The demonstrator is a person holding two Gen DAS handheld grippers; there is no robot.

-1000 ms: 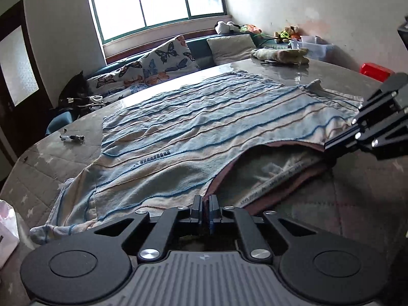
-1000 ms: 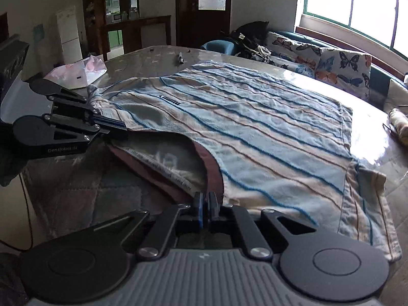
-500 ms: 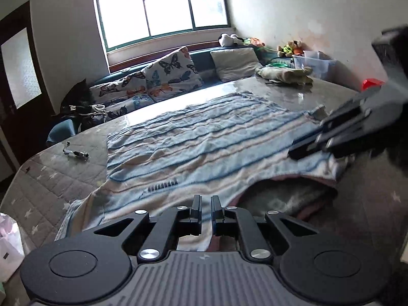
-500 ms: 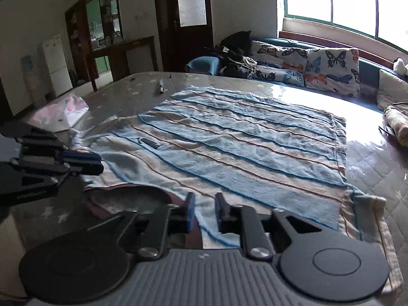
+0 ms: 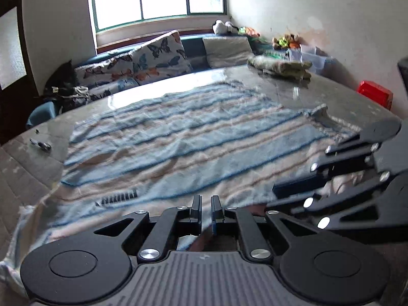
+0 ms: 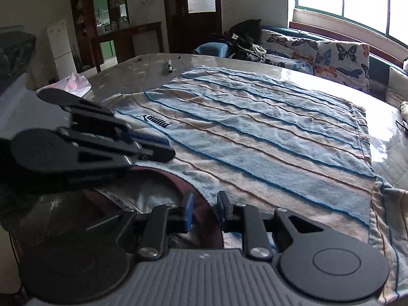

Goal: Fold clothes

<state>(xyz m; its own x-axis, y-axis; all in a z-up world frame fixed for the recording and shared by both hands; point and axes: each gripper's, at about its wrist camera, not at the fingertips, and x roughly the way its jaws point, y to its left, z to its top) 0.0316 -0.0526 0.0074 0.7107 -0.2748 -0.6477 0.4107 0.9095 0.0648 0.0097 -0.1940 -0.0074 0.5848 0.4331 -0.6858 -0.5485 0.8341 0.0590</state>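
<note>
Lay flat with collar toward both claws, striped shirt stretching away ahead; left gripper narrowly parted, right gripper wider, neither holding cloth

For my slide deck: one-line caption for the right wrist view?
Right claw open at the collar of a striped shirt spread on the table, left claw alongside.

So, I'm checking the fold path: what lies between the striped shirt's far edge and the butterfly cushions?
In the right wrist view, only bare glossy tabletop separates the striped shirt from the butterfly cushions.
</note>
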